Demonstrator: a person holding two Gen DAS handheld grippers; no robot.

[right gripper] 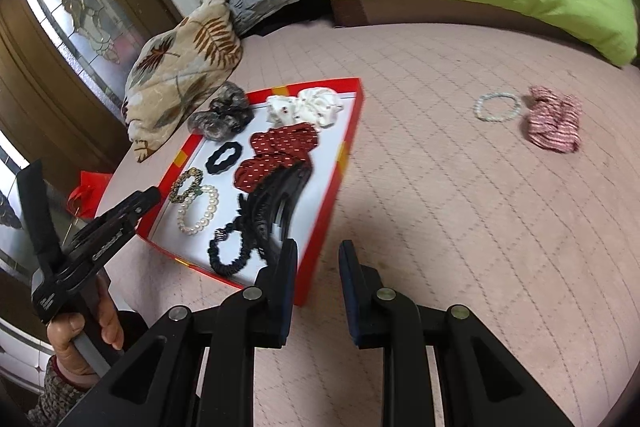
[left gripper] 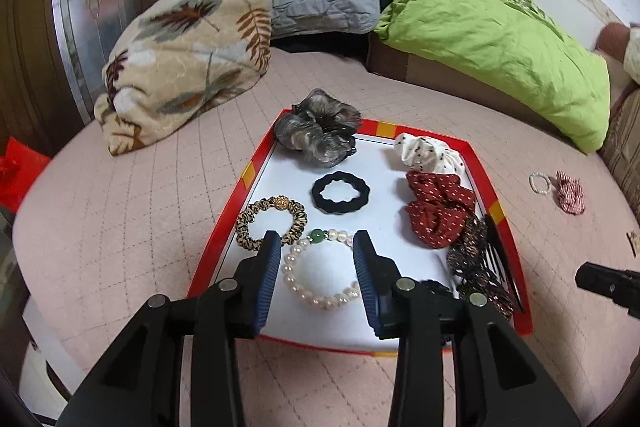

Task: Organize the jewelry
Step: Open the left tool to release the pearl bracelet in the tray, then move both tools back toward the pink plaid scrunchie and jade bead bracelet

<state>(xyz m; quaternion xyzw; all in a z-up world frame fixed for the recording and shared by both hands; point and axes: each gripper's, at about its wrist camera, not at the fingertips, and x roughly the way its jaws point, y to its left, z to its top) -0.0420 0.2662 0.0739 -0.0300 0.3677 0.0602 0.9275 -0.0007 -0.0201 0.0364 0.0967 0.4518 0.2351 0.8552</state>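
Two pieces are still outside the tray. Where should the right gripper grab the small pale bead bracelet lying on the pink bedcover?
Pinch one side of the pale bead bracelet from above, one finger inside the loop. It lies flat and open; take the side away from the pink striped scrunchie.

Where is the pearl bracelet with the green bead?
The pearl bracelet lies in the red-rimmed tray, near its front left corner in the left wrist view, beside the leopard-print hair tie.
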